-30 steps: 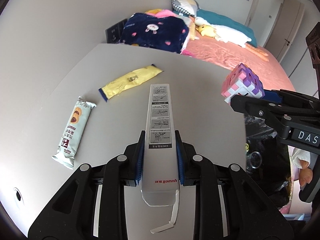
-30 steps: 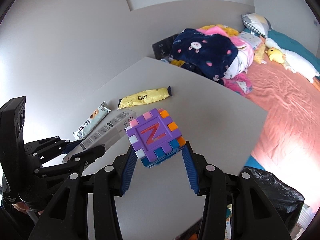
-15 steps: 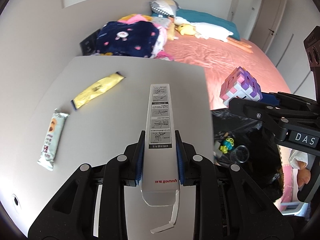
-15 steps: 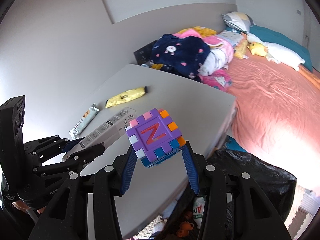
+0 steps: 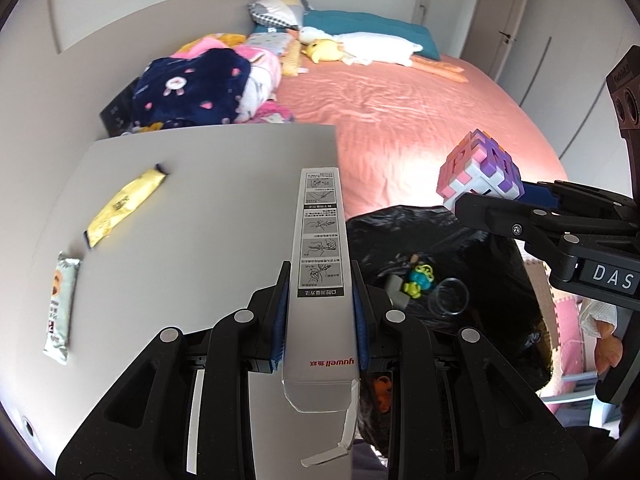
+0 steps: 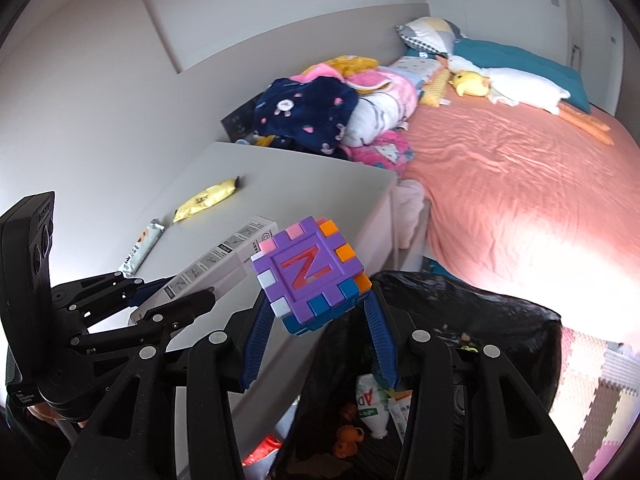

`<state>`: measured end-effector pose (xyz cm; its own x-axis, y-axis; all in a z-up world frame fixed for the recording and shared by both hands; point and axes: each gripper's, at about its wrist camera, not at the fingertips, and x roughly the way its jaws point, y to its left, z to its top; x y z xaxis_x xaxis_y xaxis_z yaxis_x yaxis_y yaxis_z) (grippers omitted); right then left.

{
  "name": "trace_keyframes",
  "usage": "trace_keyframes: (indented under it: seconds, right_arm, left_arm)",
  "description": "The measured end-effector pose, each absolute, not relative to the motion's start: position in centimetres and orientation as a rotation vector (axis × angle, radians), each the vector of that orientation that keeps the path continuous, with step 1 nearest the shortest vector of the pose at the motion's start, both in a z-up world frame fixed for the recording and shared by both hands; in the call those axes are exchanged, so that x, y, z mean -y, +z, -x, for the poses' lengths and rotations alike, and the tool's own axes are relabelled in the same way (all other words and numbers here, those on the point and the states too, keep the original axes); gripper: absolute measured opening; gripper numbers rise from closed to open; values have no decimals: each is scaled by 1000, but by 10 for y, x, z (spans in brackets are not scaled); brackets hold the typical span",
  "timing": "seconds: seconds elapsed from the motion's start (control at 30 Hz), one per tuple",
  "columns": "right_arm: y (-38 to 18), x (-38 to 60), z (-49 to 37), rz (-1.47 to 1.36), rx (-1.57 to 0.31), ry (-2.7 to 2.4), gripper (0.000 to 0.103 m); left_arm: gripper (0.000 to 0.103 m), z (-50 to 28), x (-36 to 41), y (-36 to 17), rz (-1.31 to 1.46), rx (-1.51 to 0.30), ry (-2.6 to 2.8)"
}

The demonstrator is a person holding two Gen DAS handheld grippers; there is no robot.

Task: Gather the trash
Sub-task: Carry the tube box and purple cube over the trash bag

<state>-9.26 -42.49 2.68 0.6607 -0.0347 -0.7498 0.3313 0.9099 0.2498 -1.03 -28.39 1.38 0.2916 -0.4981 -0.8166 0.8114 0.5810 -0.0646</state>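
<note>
Both grippers have swung to the right since a second ago: the grey table [image 5: 208,184] now fills only the left part of my left wrist view, and the black trash bag [image 5: 460,248] has come into sight below and to the right of the table's edge. My left gripper [image 5: 320,308] is clamped narrow on the long white box [image 5: 320,264], blue pads pressing both long sides; the box points away from me, its far end reaching over the table's right edge, with a torn flap hanging at its near end. My right gripper [image 6: 316,320] holds the purple puzzle cube [image 6: 308,276] between its blue fingers [image 6: 256,340], the face with the red letter N turned toward the camera. In the left wrist view the same cube [image 5: 480,176] sits high on the right, above the far rim of the bag.

The bag's mouth is open, and inside it I see a clear plastic cup [image 5: 452,296], a small green and blue toy [image 5: 418,282] and a grey scrap beside it. From the right wrist view the bag [image 6: 500,340] lies directly below the cube, with wrappers and an orange item deep inside.

Two pieces of trash remain on the table, well to the left: a yellow wrapper [image 5: 124,208] farther away and a pale snack bar wrapper [image 5: 60,308] nearer, the two just apart. Beyond the table stands the bed with a pink sheet [image 5: 420,120], a navy blanket [image 5: 192,88] heaped at its left and a yellow plush toy [image 5: 324,48] near the pillows.
</note>
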Motion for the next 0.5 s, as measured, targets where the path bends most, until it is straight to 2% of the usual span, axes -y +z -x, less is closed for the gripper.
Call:
trace_keyframes:
  seconds: [0.5]
  right_arm:
    - [29, 467, 142, -438, -798, -330, 48]
  left_arm:
    - [26, 42, 335, 12, -472, -900, -1029]
